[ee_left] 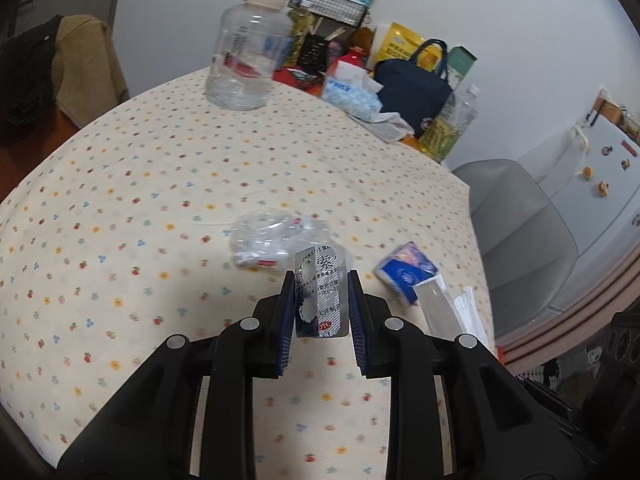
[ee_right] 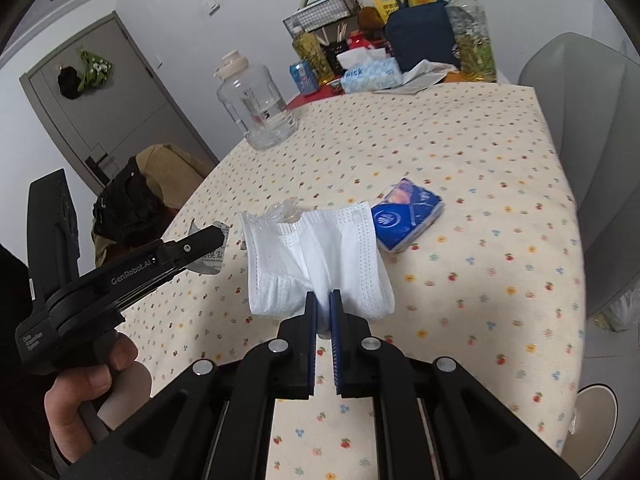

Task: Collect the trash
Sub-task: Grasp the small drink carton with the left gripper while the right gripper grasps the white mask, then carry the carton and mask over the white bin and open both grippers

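Note:
In the left wrist view my left gripper (ee_left: 319, 280) is shut on a silver pill blister pack (ee_left: 319, 294), held upright above the flowered tablecloth (ee_left: 120, 200). Beyond it lies a crumpled clear plastic wrapper (ee_left: 276, 240), and a blue tissue packet (ee_left: 404, 272) lies to the right. In the right wrist view my right gripper (ee_right: 324, 300) is shut on a white face mask (ee_right: 316, 256), which hangs lifted off the table. The left gripper (ee_right: 212, 240) shows at the left with the blister pack (ee_right: 212, 260), a hand around its handle. The blue tissue packet (ee_right: 406, 216) lies just behind the mask.
A big clear jug (ee_left: 248, 56), a tissue box (ee_left: 352, 92), a navy bag (ee_left: 416, 88), bottles and a wire basket crowd the far side. Paper slips (ee_left: 452, 312) lie at the table's right edge. A grey chair (ee_left: 520, 232) stands on the right.

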The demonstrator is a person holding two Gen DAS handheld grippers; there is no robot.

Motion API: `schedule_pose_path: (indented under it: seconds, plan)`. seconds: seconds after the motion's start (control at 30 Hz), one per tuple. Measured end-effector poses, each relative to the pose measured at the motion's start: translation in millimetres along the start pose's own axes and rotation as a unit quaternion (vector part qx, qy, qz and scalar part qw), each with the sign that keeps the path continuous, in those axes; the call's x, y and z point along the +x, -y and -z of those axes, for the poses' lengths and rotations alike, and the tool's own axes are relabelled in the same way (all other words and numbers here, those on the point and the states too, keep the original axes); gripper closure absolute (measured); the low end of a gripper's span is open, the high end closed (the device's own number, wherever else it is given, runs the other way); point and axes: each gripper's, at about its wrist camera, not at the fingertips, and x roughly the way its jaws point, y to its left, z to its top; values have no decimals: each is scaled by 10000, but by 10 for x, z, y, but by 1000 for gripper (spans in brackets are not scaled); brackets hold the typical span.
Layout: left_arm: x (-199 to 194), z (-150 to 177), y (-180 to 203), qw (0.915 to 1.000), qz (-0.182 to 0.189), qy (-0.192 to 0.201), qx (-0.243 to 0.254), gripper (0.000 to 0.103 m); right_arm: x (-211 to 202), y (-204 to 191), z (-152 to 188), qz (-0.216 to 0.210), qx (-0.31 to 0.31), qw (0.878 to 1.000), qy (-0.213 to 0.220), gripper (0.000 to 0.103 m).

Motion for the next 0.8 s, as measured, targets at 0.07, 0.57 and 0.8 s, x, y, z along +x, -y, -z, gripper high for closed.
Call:
schedule_pose_path:
  seconds: [0.07,0.57,0.8]
  plan:
    - [11,6,117,9999,90,-9,82,78,-102,74,18,39,68,9999,84,96]
    - [217,215,1108,9940,682,-272,811,78,-835,811,199,437,663,9948,635,96]
    - [348,399,1707,9861,1012,-447,1238,78,-1204,1276,366,815,1060,9872,871,95]
